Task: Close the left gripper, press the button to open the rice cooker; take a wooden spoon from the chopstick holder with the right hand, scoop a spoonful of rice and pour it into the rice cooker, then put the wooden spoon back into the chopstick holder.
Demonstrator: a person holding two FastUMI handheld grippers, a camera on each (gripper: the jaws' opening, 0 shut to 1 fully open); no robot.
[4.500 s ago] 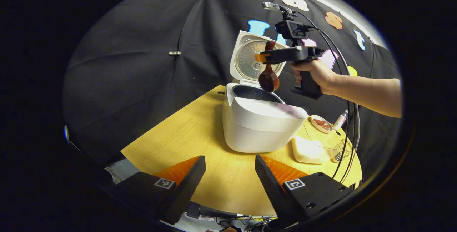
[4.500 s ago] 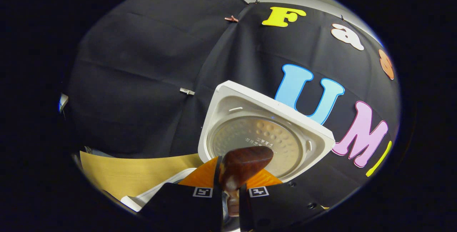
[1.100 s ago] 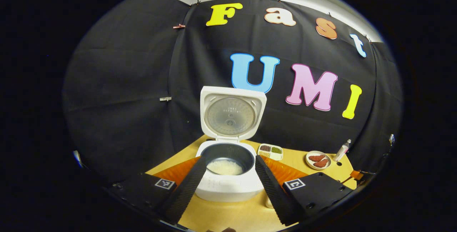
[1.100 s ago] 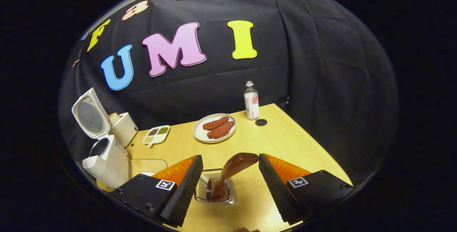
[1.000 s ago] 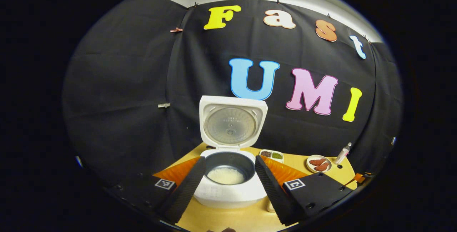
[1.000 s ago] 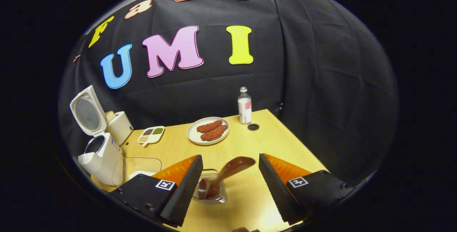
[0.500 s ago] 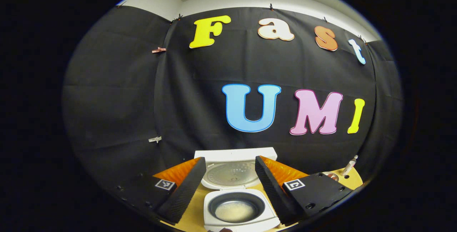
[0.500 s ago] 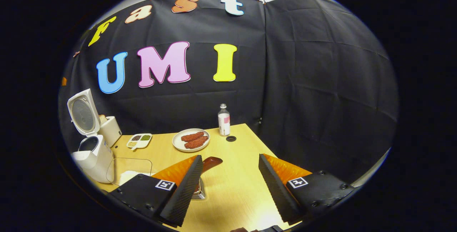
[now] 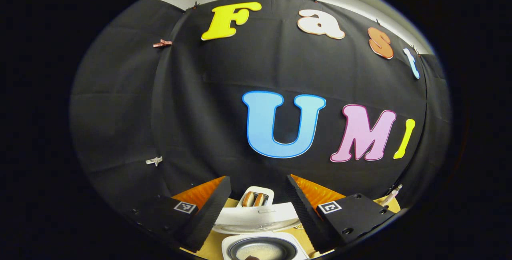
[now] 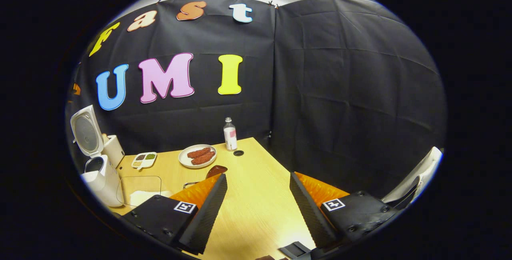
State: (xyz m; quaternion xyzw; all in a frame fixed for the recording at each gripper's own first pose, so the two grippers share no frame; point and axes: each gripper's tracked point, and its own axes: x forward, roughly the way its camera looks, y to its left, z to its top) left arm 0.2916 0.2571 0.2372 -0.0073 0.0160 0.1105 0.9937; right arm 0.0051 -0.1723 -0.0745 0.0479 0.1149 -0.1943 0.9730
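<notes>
Since half a second ago your right gripper [image 10: 258,202] has pulled back from the wooden spoon [image 10: 216,171], fingers apart, nothing between them. Spoon: standing in the chopstick holder [image 10: 191,184] on the table [image 10: 260,196], beyond the near finger. Your left gripper [image 9: 258,208]: fingers apart, raised over the rice cooker [image 9: 262,246], lid [image 9: 256,218] open, rice in the pot. Beyond: toaster [image 9: 255,198].

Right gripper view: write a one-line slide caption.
Open right gripper above the table; wooden spoon back by holder, rice cooker lid up.
</notes>
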